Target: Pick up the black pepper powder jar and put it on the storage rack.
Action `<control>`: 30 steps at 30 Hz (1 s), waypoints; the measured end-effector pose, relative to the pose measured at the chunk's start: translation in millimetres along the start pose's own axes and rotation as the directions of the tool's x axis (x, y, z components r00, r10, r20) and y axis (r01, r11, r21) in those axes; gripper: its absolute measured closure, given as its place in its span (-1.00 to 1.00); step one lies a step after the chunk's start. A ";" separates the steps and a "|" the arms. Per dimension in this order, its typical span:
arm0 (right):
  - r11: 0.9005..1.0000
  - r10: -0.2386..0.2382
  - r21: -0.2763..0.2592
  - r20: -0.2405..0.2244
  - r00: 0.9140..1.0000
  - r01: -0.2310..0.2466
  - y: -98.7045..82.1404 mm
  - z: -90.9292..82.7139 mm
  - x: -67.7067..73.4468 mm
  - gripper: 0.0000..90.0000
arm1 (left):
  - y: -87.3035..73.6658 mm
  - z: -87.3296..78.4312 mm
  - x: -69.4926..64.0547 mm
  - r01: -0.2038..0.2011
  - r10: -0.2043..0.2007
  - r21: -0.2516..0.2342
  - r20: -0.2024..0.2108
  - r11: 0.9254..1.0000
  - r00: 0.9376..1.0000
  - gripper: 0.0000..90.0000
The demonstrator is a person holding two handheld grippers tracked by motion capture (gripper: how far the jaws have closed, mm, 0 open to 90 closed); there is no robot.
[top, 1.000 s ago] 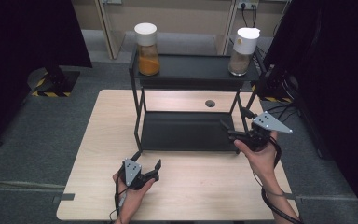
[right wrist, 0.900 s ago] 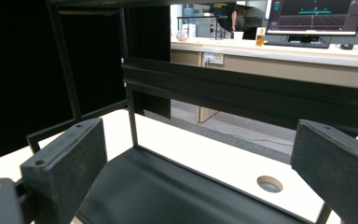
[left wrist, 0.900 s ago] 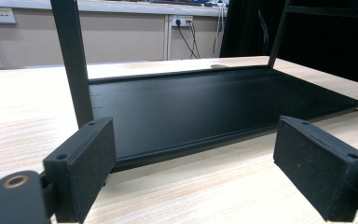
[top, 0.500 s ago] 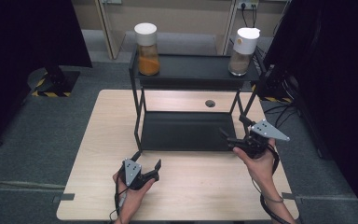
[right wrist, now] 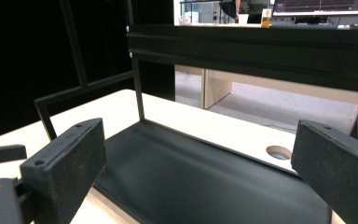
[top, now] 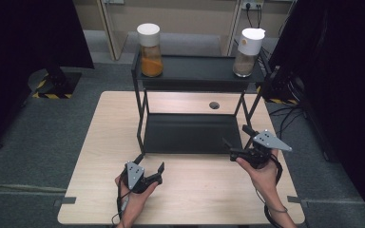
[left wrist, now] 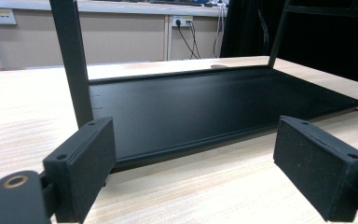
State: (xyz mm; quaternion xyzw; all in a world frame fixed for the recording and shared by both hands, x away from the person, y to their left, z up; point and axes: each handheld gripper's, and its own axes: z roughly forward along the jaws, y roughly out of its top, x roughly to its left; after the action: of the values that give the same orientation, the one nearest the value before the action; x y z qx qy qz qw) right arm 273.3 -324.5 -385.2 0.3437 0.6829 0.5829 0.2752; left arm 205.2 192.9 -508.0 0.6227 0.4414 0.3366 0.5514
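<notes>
Two jars [top: 150, 50] atop one black rack [top: 190, 133]; left tool [top: 148, 167] and right tool [top: 237, 140] both agape, empty.

A laboratory recording station arranged around a single work table.

A pale wooden table [top: 100, 156] with a cable hole [top: 214, 105] stands on grey carpet, flanked at 9 and 3 o'clock by black curtains [top: 24, 33]. Yellow-and-black hazard tape [top: 45, 90] marks a stand base at 10 o'clock. Wall sockets [left wrist: 181, 21] with plugged cables line the beige wall at 12 o'clock, and the right gripper view shows a monitor [right wrist: 319, 6] displaying a graph beyond the black two-tier rack [top: 195, 71].
</notes>
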 end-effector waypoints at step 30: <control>0.996 0.020 0.083 0.008 1.000 -0.021 -50.5 -5.3 10.1 -0.91 | -0.3 0.0 -0.6 -0.002 0.002 -0.002 -0.002 1.000 1.000 -0.72</control>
State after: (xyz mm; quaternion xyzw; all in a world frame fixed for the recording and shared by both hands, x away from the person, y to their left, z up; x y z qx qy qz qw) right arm 255.5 -324.0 -433.9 0.3637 0.7020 0.5557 0.2572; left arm 204.9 192.4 -508.3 0.6224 0.4408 0.3383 0.5512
